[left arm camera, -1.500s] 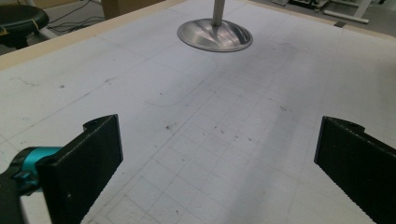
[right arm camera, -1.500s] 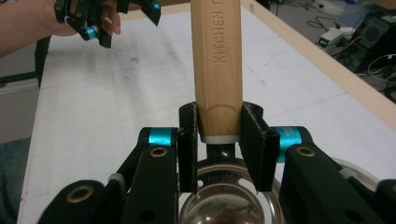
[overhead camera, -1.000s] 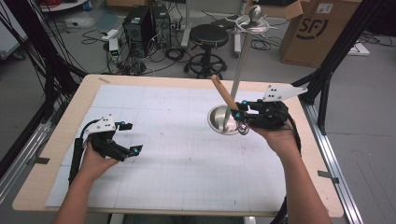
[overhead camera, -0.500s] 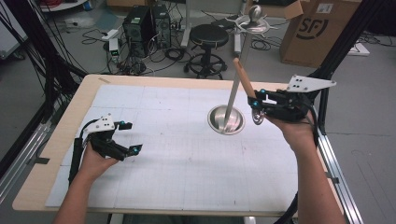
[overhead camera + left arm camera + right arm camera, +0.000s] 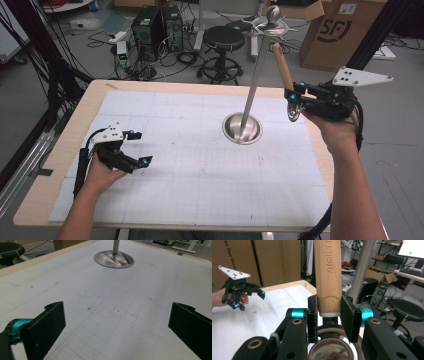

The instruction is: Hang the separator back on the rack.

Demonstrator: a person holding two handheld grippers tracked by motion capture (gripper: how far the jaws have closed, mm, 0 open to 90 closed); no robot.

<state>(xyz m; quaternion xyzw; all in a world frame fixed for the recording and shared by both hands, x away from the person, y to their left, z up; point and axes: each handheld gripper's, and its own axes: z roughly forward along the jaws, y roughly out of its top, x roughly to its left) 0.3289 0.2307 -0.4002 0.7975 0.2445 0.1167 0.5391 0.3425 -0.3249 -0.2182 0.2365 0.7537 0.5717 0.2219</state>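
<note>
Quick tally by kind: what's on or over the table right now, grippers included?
Grippers: 2, left and right
Ladle with wooden handle: 1, in the right gripper
Metal stand: 1
Total: 4

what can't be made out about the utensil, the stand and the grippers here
- Utensil: the top of its handle is cut off by the right gripper view's top edge; the right gripper hides most of its metal bowl.
- Stand: its pole is cut off by the left gripper view's top edge.
- Left gripper: its jaw bases run off the bottom edge.
</note>
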